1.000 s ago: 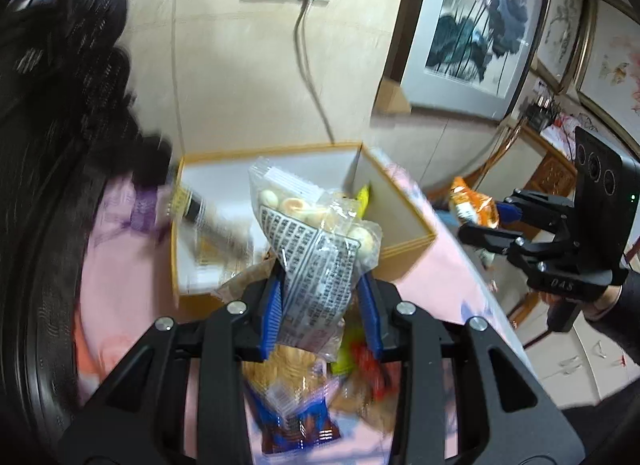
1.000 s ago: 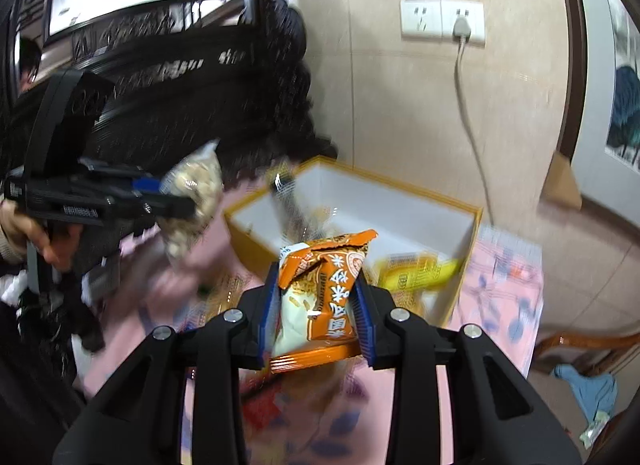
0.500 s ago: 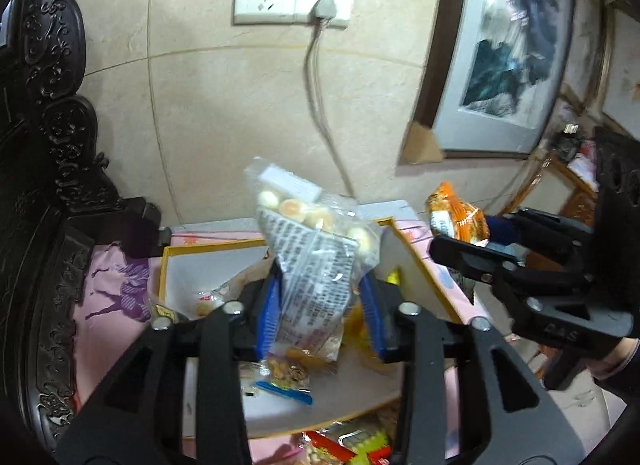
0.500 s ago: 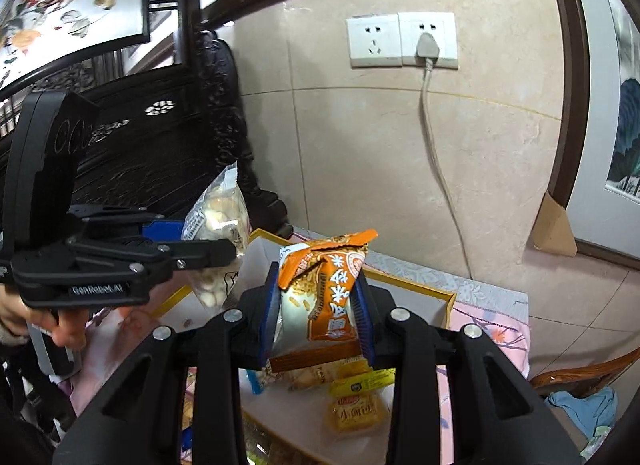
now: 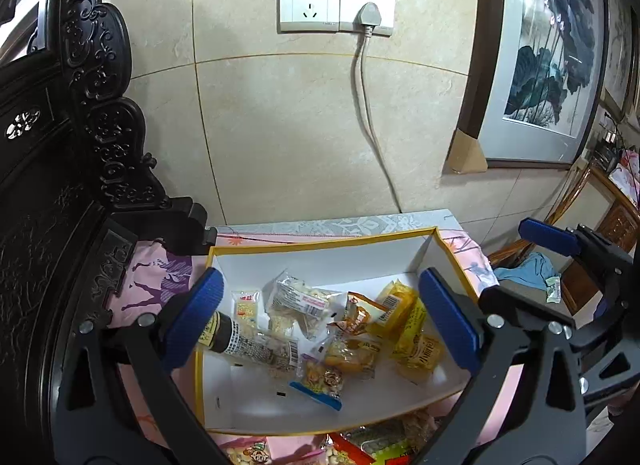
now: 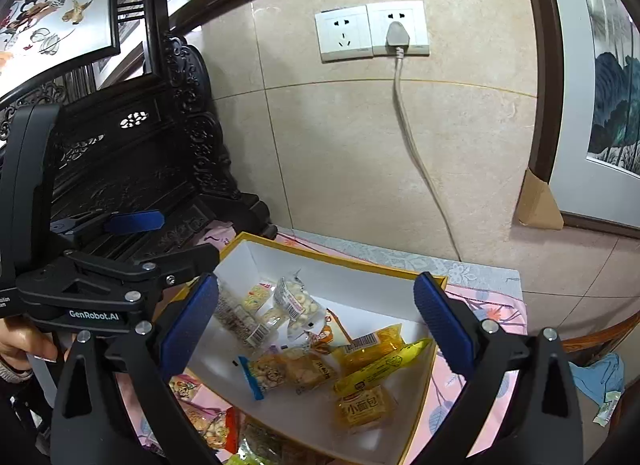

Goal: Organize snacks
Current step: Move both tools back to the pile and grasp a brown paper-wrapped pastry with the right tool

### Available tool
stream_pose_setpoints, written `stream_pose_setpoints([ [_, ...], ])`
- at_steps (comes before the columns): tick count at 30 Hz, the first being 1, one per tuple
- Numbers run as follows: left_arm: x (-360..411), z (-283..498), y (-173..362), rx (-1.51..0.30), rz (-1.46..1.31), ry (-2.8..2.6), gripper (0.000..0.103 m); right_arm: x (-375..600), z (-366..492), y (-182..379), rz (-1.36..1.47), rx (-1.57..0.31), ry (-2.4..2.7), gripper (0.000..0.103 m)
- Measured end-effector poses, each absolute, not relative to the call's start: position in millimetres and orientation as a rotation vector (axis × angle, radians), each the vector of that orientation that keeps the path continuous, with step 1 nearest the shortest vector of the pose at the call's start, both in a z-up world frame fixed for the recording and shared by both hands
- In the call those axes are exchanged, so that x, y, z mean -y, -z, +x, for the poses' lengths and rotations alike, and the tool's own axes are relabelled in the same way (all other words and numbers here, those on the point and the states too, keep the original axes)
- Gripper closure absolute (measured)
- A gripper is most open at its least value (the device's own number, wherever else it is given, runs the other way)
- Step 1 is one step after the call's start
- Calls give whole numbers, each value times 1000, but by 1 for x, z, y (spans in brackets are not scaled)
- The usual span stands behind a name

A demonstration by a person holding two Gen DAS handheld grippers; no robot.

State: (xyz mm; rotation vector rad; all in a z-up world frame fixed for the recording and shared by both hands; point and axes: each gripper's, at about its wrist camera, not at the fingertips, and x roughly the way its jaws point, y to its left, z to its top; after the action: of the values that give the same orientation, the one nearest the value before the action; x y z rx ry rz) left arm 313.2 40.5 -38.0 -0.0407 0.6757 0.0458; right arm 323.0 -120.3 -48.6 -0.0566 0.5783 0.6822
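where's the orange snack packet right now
In the left wrist view the orange snack packet lies inside the white yellow-rimmed box, between the clear packet and yellow packets.

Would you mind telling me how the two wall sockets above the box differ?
The left socket is free, its slots bare, while the right socket has a grey plug in it. A cable hangs from the right socket toward the table; nothing hangs from the left socket. Both are white, set side by side on the tiled wall, and seem the same size.
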Motion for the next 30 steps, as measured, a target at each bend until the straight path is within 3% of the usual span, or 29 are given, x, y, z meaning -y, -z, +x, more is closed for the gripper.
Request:
stream_pose_setpoints([
  [8,-48,268,48,-698,-93,-58,2,137,285,59,-61,-609,-670,4],
  [25,-85,136,129,-844,-204,-141,2,163,209,190,83,-966,-549,4],
  [28,-91,121,137,-868,-238,-155,2,153,212,208,92,-1000,-548,5],
  [30,-93,115,140,-875,-252,-164,2,144,222,219,95,-1028,-554,12],
])
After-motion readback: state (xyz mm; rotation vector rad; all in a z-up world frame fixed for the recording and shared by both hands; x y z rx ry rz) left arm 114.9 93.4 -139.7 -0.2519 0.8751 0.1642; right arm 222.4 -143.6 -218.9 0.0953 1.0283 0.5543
